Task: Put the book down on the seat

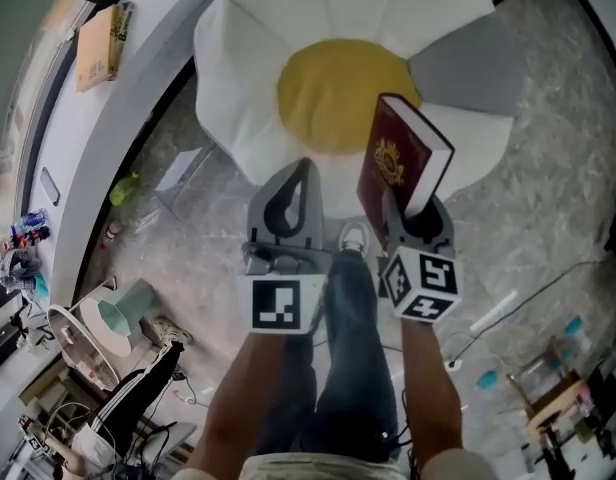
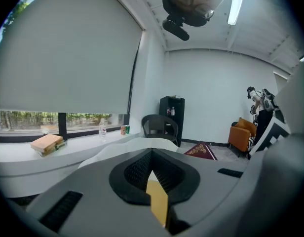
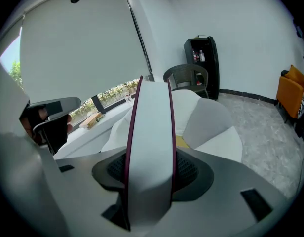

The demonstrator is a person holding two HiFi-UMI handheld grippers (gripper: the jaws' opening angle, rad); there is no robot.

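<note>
The right gripper [image 1: 410, 211] fingers clench the book [image 1: 400, 158] by its lower edge, upright mid-frame above the seat [image 1: 248, 58]. It looks stiff, light, probably slick-covered. The left gripper [image 1: 300, 180] is closed and empty.

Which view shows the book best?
Head view: the book shows its maroon cover and gold emblem, clamped in the right tool. Right gripper view shows only its page edge; left gripper view, a maroon corner.

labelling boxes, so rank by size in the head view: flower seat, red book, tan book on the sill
1. flower seat, by far
2. red book, held nearer the camera
3. tan book, farther off; the two books' true sizes are unsure
</note>
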